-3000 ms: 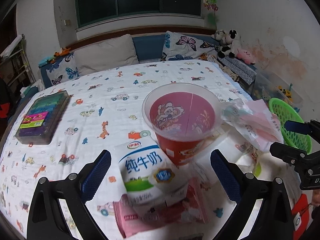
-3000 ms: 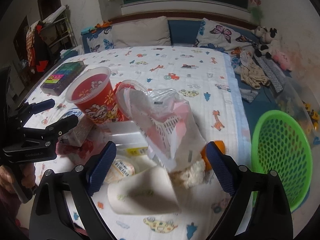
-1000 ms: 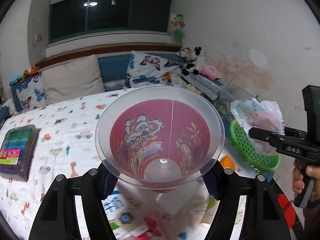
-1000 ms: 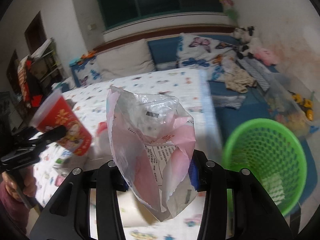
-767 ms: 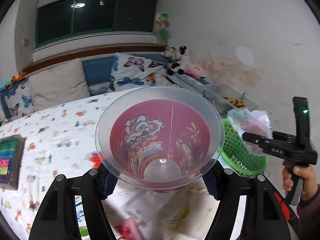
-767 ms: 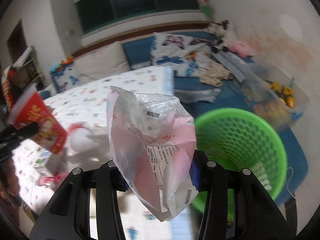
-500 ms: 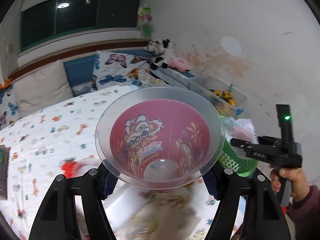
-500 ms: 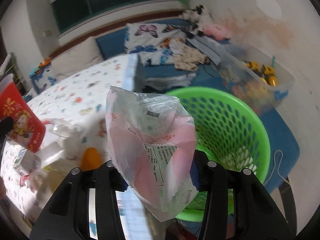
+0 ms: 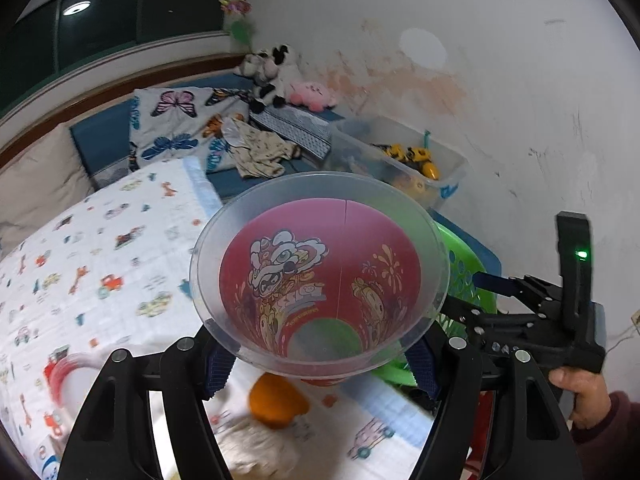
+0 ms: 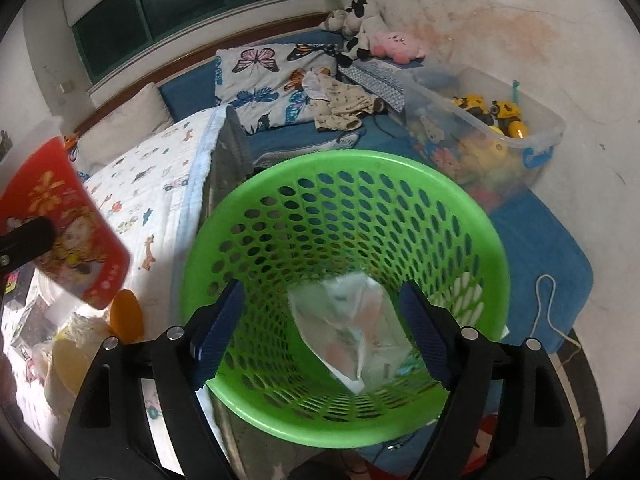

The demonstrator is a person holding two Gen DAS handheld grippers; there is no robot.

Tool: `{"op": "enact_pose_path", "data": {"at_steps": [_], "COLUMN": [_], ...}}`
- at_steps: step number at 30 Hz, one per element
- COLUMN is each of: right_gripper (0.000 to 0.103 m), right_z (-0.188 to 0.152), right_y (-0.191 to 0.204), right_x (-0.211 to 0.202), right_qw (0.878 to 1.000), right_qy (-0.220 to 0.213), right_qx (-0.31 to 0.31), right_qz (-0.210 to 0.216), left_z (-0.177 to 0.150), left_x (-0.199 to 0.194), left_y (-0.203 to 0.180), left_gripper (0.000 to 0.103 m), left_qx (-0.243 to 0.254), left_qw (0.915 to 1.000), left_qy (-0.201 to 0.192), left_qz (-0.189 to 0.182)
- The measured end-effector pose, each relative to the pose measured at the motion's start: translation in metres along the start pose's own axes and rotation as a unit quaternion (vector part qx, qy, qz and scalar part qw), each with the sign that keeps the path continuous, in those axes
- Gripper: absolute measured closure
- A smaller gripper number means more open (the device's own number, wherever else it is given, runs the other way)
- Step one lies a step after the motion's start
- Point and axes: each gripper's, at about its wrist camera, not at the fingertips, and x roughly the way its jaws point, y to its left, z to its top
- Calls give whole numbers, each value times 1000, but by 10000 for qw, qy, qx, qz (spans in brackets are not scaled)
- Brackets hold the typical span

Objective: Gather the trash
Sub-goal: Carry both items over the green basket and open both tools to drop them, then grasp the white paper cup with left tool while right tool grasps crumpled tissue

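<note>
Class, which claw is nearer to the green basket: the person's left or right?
Right. The right claw hangs over the green basket mouth, jaws opening; the left claw, gripping the red cup, is beside it over the bed.

The right hand-held gripper [image 10: 320,330] is opening its jaws over the green basket [image 10: 460,204] at frame centre. The bag [image 10: 352,324] is lying inside, untouched. A red cup [image 10: 76,216] is showing at left.

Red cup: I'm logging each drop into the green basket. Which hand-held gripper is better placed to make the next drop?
Left. The left hand-held gripper grips the red cup beside the green basket. The right hand-held gripper, jaws opening, holds nothing; its plastic bag is already inside the basket.
</note>
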Motion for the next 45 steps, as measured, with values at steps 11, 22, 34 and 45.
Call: {"op": "enact_pose_path", "data": {"at_steps": [11,22,34,45], "right_gripper": [18,17,16,15], "right_z": [-14,-31,-44,-49], "right_y": [-21,-34,0,49], "right_x": [-31,-51,-57,-58], "right_qw": [9995,9987,9990,9978], "right_qy": [-289,-430,-407,-393], "right_qx": [80,232,58,-241], "right_qz": [-106,-112,160,483], "left_z": [10,5,-20,-77], "left_x": [57,78,21,-42], "left_y": [-39,-66,-27,34], "left_gripper": [34,18,16,16], "left_qx": [98,257,114,-12], "left_qw": [9987,9967,9984,9993], "left_qy": [435,694,512,369], "left_qz": [-263,-334,-223,-36]}}
